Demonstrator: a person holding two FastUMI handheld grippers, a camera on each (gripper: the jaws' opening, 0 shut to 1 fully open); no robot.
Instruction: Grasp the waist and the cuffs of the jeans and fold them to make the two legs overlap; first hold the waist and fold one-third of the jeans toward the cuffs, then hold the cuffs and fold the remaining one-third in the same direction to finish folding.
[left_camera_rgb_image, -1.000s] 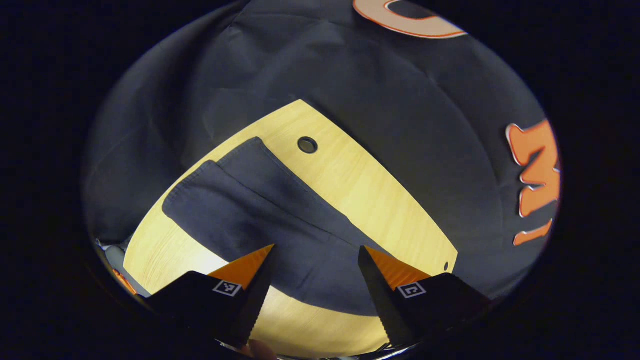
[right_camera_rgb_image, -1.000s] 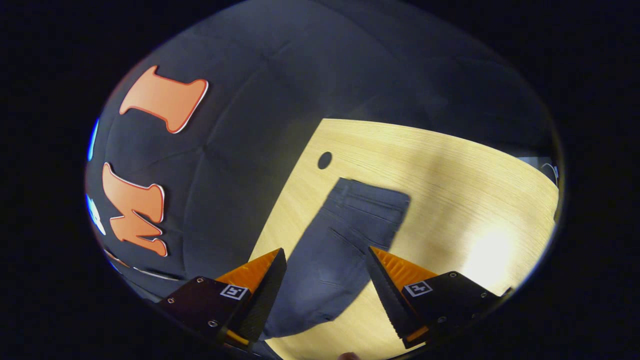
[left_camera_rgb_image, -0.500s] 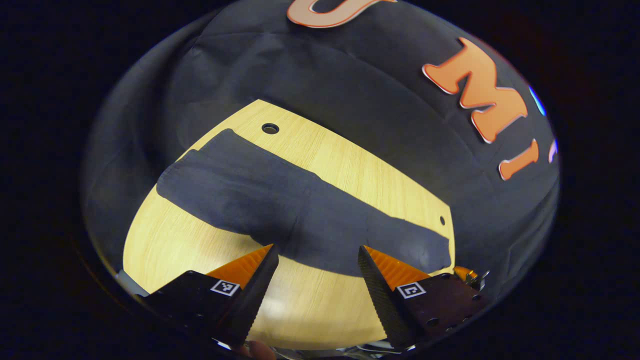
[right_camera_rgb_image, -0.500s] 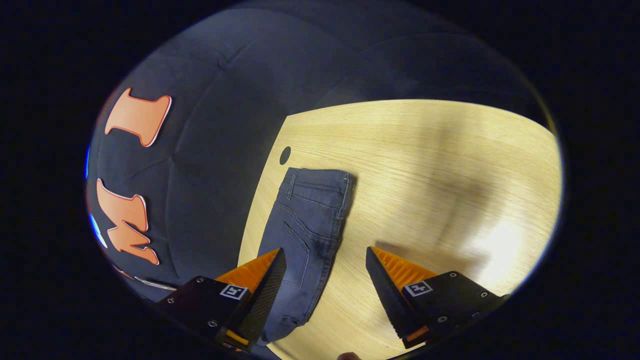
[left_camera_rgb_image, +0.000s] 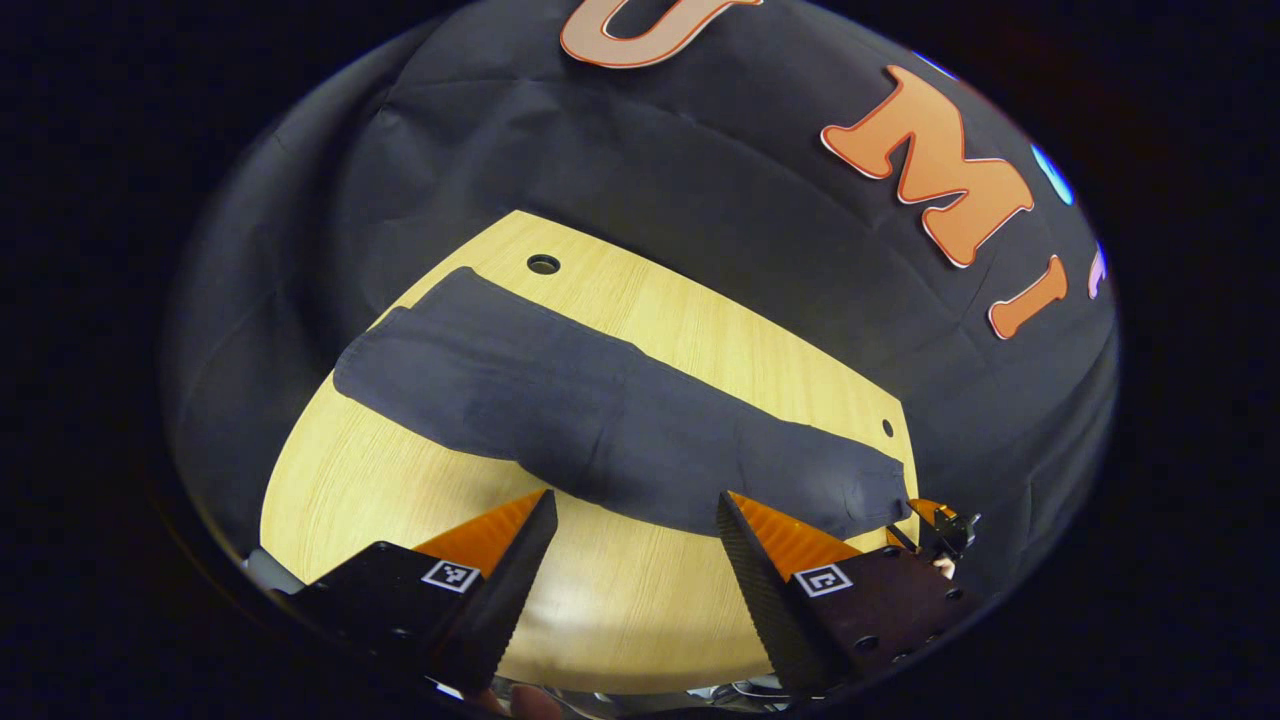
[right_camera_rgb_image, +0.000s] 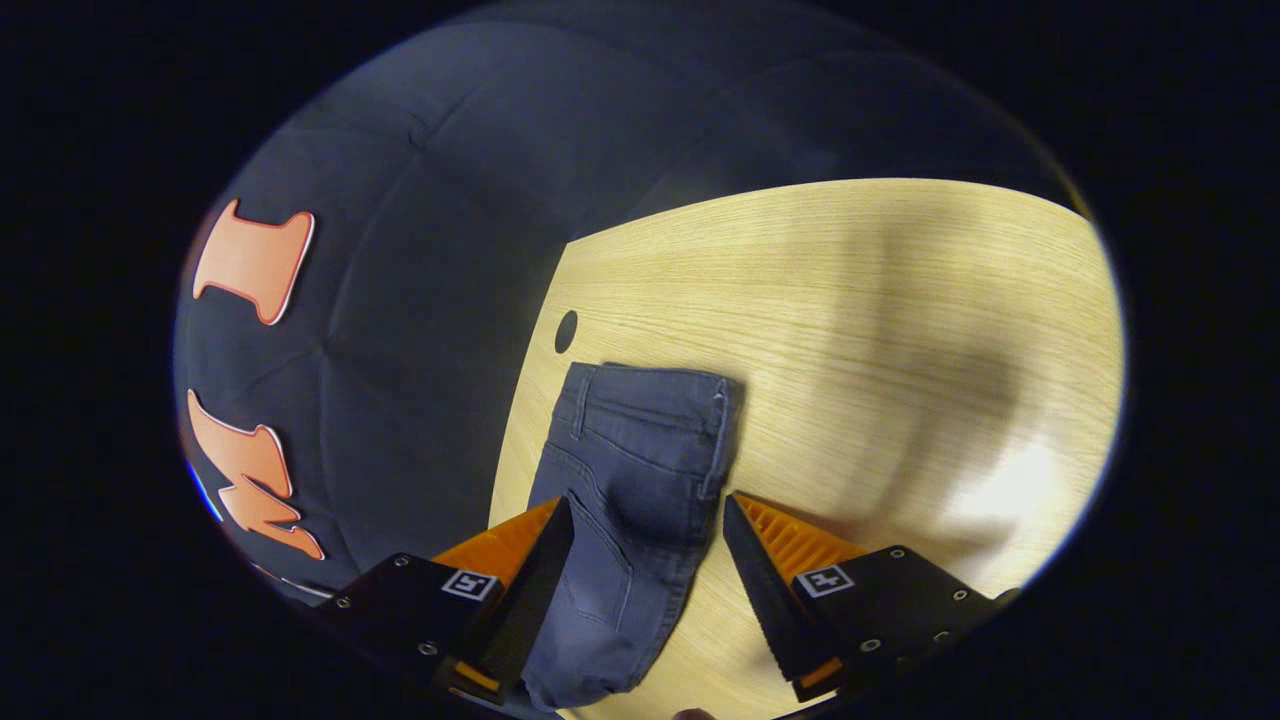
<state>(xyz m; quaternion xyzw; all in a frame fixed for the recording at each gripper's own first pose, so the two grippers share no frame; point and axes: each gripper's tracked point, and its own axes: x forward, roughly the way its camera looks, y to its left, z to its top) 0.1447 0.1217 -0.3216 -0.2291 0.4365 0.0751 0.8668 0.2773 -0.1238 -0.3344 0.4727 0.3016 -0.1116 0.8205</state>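
Jeans (left_camera_rgb_image: 600, 420) lie lengthwise along the table's (left_camera_rgb_image: 640, 600) far edge — both grippers (left_camera_rgb_image: 632, 580) (right_camera_rgb_image: 640, 590) released.

Each tool (left_camera_rgb_image: 632, 560) has black serrated fingers (right_camera_rgb_image: 760, 590), orange-backed, square-marked.

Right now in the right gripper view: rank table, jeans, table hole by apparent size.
1. table
2. jeans
3. hole
The jeans lie nearer the camera, so their share looks inflated, but the order holds.
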